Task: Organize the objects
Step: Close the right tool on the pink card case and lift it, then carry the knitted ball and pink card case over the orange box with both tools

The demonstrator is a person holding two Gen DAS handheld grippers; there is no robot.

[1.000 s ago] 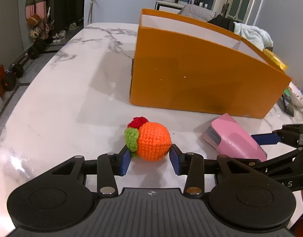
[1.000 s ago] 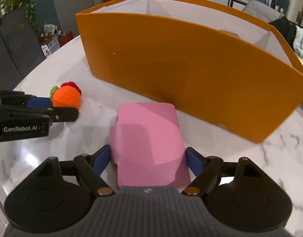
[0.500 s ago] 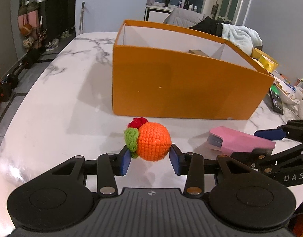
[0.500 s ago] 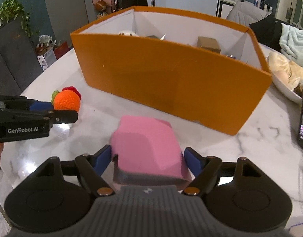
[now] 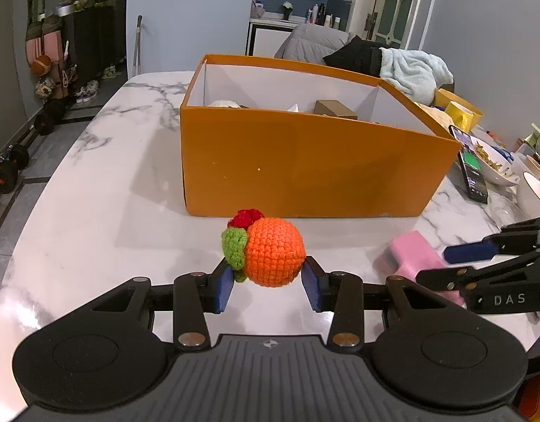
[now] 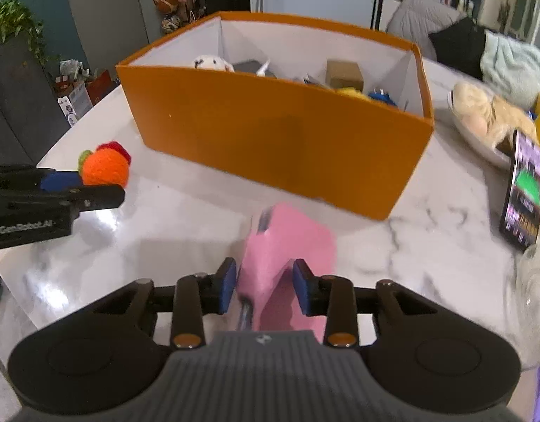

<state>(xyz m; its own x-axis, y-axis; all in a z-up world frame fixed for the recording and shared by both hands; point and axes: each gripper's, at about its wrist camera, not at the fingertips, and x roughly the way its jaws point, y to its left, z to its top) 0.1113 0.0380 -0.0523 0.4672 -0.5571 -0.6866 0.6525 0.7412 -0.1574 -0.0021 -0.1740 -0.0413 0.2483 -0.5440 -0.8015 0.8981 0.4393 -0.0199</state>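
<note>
1. The left tongs are clamped on the crochet orange, blue pads pressing its two sides; it is held clear of the tabletop.
2. The right tongs are clamped on the pink case. A second ago their pads stood wide at the flat case's edges; now they are closer together and the case is turned on edge between them.
3. Both tongs have risen since then: the view now looks down over the orange box's rim to the things inside, where before only its front wall showed.
4. Both tongs point toward the box, side by side; the right tongs sit near the left view's right edge.
5. A phone leans right of the box.
</note>
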